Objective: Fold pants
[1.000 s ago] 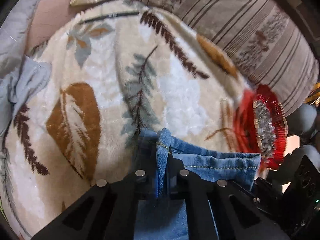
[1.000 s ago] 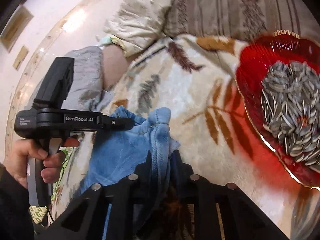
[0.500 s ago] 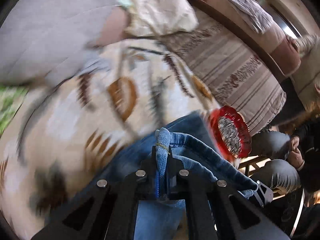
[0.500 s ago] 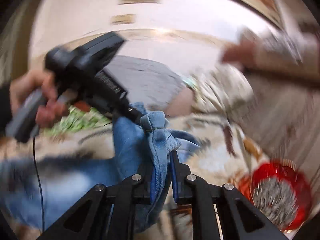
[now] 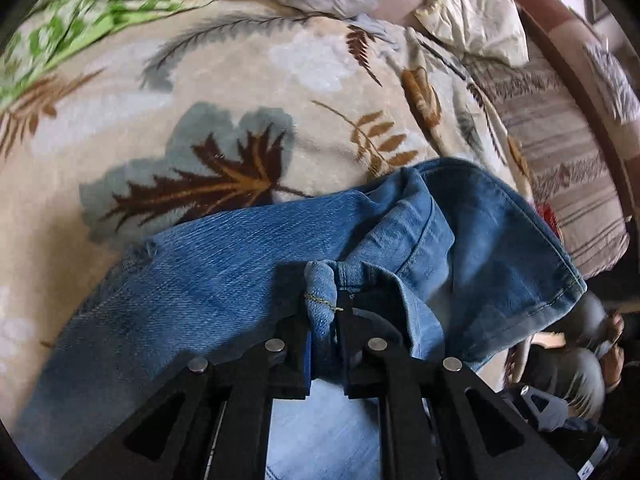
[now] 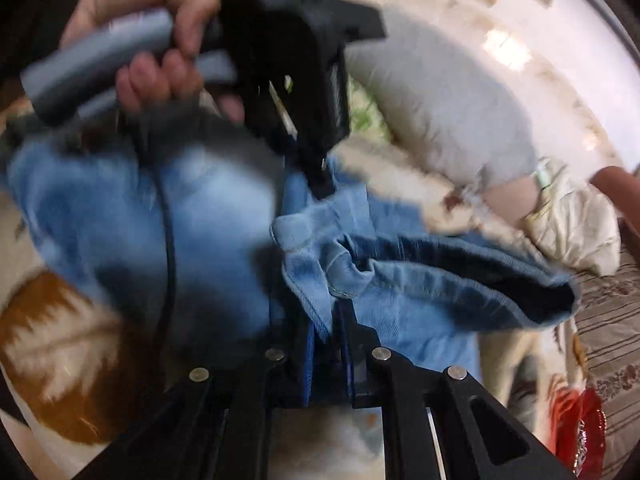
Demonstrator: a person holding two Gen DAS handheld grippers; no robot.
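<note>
On the leaf-patterned blanket, blue jeans lie spread, denim bunched up toward both grippers. Left hand-held gripper points down at the cloth, pads pinching a folded hem with yellow stitching that stands up between the fingers. Its jaws have just eased apart a little, yet the hem sits tight between them. A cuffed leg opening fans out to the right of that pinch, its rim hanging past the blanket edge.

Right hand-held gripper likewise clamps a fold of pale denim, inner side showing, cloth squeezed between blue-lined pads. In the right wrist view the left gripper's black body comes in from upper left, a person's hand wrapped round its grey handle, nose buried in the jeans just above the right gripper's pinch. The two grip points sit near one another on the same bunch. A black cable trails down across the denim. A dark leg opening gapes to the right. Much of this view is blurred.

Round about: green checked cloth at far edge of the blanket, grey pillow behind, crumpled cream cushion, striped sofa upholstery at right. A red dish shows low right in the right wrist view; its contents cannot be made out. A seated person's knee in grey trousers shows low right in the left view.
</note>
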